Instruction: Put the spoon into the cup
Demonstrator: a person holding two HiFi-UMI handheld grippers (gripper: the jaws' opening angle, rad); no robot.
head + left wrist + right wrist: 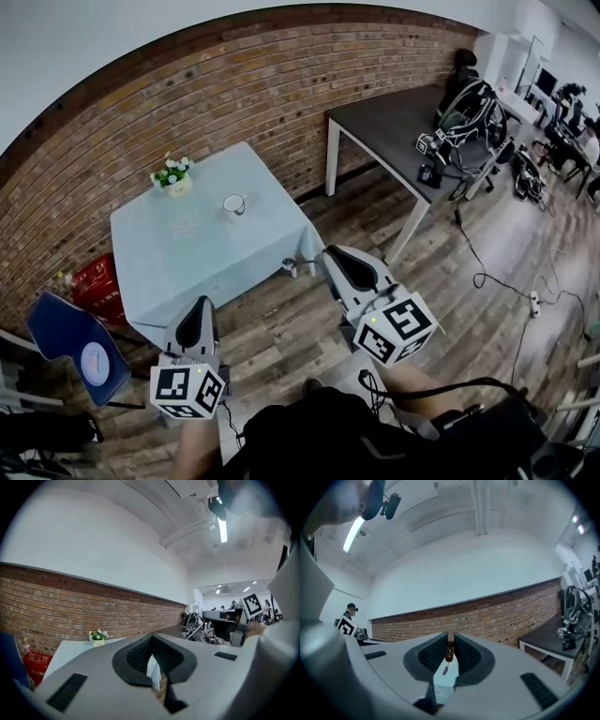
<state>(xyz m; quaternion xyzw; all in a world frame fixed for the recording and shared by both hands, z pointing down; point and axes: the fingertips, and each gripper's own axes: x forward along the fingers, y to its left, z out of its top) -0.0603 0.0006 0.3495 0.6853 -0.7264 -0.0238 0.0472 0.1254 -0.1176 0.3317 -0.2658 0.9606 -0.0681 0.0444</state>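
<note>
While the cup [233, 204] is stood on the blue-clothed table [169, 267] | spoon [449, 652] is clamped by its brown handle in right gripper [450, 637], well apart from cup | left gripper [151, 638] jaws are pressed together, empty

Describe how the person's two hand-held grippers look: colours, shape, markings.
Both the left hand-held gripper and the right hand-held gripper have pale grey shells tapering to two jaws lined with black ribbed pads. Each carries at its rear a white cube printed with black square markers.
</note>
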